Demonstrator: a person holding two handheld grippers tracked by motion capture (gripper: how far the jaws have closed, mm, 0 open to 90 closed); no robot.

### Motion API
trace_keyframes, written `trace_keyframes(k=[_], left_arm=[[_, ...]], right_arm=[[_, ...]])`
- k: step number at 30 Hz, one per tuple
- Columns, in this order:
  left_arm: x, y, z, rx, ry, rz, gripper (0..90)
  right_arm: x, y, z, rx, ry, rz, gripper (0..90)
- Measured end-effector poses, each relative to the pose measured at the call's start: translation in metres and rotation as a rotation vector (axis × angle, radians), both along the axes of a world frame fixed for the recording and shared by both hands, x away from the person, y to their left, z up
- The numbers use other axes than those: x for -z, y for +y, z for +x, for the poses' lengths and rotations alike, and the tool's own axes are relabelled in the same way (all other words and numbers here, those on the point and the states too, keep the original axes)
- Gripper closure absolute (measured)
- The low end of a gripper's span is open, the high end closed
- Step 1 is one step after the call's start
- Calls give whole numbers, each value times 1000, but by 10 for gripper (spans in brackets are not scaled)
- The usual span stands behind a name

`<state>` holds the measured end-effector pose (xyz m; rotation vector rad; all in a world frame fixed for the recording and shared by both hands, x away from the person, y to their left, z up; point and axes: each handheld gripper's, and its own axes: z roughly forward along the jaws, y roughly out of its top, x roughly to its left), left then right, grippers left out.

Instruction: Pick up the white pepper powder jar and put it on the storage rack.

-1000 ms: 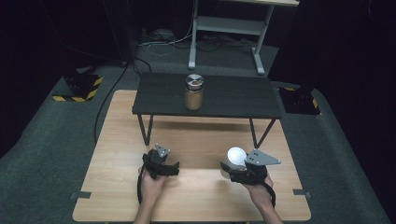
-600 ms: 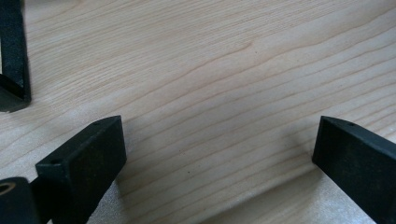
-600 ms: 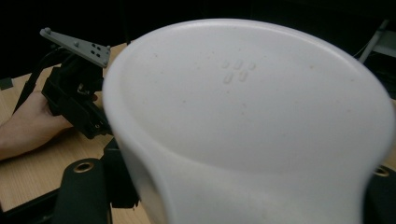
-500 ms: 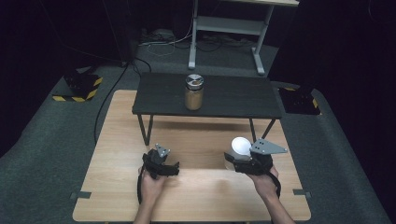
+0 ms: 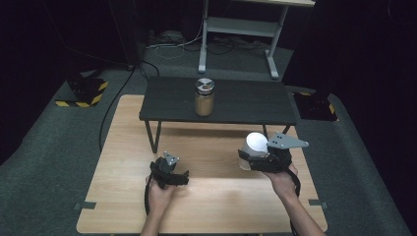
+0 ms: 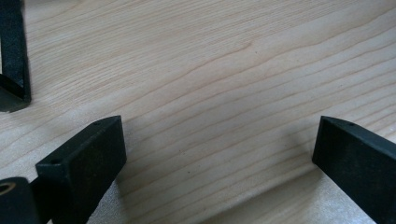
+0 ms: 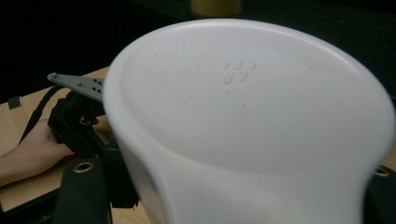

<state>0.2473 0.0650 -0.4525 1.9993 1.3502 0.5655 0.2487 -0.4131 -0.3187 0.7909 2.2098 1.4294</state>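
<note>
Since the earlier frame, the right gripper (image 5: pixel 255 160) has risen and moved a little toward the right edge of the wooden table (image 5: pixel 216 196), carrying the white cup (image 5: pixel 253 147) with it; the left gripper (image 5: pixel 172 174) has kept its place. From the high view, the cup is held above the right part of the table, its flat bottom turned upward, in front of the low black table (image 5: pixel 236 101), where a jar with a metal lid (image 5: pixel 204 97) stands. The left gripper rests on the wood.

From the left gripper view, its two jaws are spread wide over bare wood, with nothing between them.

From the right gripper view, the white cup (image 7: pixel 252 126) is pinched between the jaws, very close to the camera. Behind it, the left gripper (image 7: pixel 77 123) lies on the table.
</note>
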Motion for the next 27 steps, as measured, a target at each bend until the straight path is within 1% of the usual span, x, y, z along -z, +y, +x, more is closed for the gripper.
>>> trace_keyframes(k=[1,5,8,12,18,27], left_arm=[[0,0,0,0,0,0,27],[0,0,0,0,0,0,27],[0,0,0,0,0,0,27],[0,0,0,0,0,0,27],[0,0,0,-1,0,0,27],[0,0,0,-1,0,0,27]], right_arm=[[-2,0,0,0,-4,-5,304],[-10,-3,5,-8,1,7,304],[-19,-1,8,-9,-10,-4,304],[-28,-1,13,-15,-14,-1,304],[-39,1,21,-20,-16,0,304],[-52,3,31,-15,-20,13,304]])
